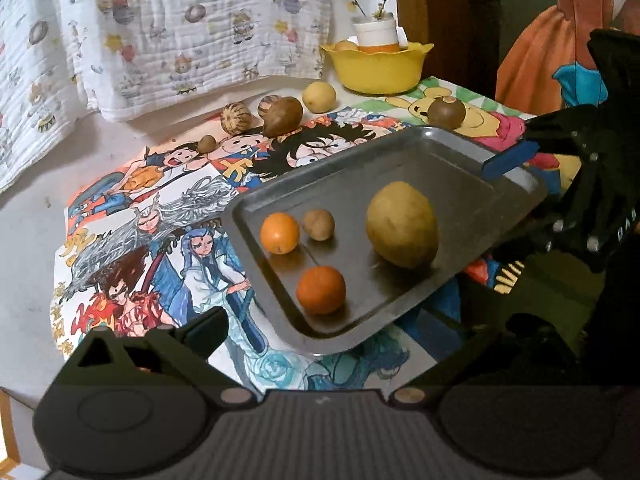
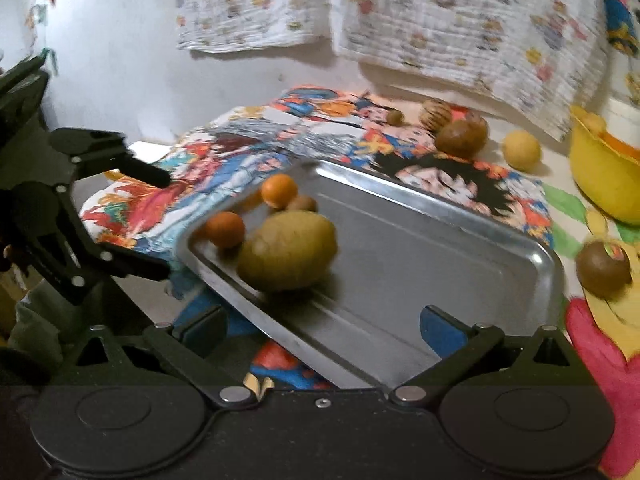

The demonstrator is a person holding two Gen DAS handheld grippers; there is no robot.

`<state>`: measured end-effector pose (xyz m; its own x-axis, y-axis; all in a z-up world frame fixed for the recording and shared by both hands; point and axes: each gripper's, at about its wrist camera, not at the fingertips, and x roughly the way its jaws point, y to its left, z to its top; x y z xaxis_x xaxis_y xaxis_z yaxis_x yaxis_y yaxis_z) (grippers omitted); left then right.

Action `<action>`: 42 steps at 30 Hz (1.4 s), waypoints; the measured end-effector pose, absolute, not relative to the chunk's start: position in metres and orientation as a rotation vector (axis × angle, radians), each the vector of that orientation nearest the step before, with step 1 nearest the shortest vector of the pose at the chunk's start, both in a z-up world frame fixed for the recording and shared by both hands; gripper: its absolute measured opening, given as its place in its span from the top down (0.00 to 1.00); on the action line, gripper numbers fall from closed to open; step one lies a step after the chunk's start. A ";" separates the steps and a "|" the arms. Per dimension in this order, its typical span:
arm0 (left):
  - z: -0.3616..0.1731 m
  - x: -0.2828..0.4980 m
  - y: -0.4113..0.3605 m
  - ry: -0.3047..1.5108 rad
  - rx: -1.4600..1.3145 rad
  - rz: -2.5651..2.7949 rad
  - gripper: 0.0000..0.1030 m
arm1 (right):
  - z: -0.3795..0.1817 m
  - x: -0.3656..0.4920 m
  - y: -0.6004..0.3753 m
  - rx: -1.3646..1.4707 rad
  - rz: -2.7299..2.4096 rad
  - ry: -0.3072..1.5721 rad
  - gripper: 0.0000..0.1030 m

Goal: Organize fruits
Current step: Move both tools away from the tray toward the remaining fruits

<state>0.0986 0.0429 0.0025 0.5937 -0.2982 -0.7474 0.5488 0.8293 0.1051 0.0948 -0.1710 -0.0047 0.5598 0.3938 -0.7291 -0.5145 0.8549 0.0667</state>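
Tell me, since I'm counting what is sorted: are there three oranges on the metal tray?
No, the tray holds only two oranges, plus a small brown fruit and a large yellow-green one.

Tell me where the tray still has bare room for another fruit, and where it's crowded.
The metal tray is bare across the half toward the right claw, from the large yellow-green fruit to that rim. The other end is crowded: two orange fruits and a small brown fruit cluster there.
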 end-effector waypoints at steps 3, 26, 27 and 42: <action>-0.001 0.098 0.042 0.796 0.374 -0.516 0.01 | -0.008 0.095 -0.186 -0.115 0.497 0.826 0.01; 0.026 0.185 -0.012 0.667 0.341 -0.492 0.01 | 0.009 0.149 -0.273 0.064 0.099 0.649 0.01; 0.025 0.192 -0.019 0.669 0.337 -0.475 0.01 | 0.008 0.152 -0.275 0.074 0.092 0.647 0.01; 0.006 0.290 -0.078 0.736 0.312 -0.439 0.01 | -0.014 0.185 -0.290 0.166 -0.084 0.686 0.01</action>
